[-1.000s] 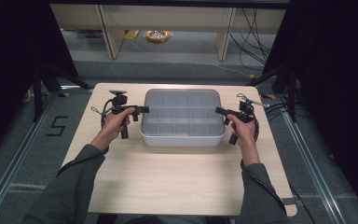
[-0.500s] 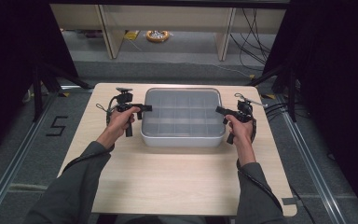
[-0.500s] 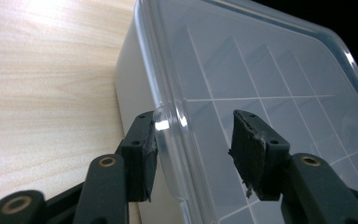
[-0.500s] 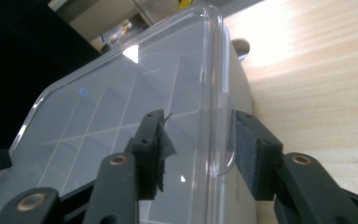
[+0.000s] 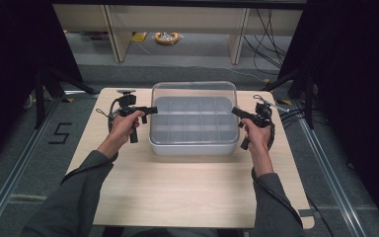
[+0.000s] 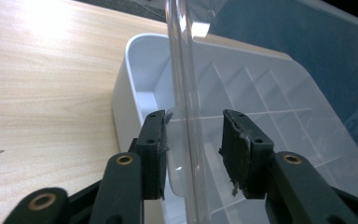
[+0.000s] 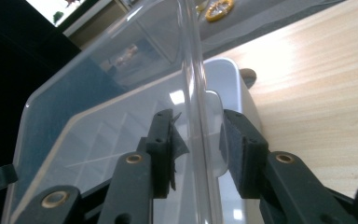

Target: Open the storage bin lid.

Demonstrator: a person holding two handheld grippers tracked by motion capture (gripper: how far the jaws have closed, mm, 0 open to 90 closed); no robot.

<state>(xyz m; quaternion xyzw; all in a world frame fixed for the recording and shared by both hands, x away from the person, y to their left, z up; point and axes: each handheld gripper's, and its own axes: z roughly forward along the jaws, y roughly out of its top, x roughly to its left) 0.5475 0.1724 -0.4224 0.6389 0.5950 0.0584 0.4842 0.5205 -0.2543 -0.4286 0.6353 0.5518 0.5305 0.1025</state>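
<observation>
A person stands at a wooden table [image 5: 187, 192] with a white compartment box [image 5: 194, 127] sitting toward its far side, and the work in hand looks like taking off its clear lid [image 5: 194, 91]. The left gripper [image 5: 150, 109] reaches in at the box's left side and the right gripper [image 5: 236, 111] at its right. Both sets of jaws have just been closing, and each now has the lid's rim between them. In the left gripper view the clear edge [image 6: 186, 93] runs up between the two black pads, the left pad close against it while a gap shows on the other side; the right gripper view shows much the same, the rim [image 7: 198, 93] standing between the pads. I judge both grippers clamped on the lid as tightly as that bulky rim allows. From above, the lid no longer lies flat: its far part rises over the box, and the divided compartments show plainly beneath it, all looking empty. So the grasp is done and the lifting seems under way. What is left, as I see it, is to raise the lid clear of the box and set it down somewhere on the table.
</observation>
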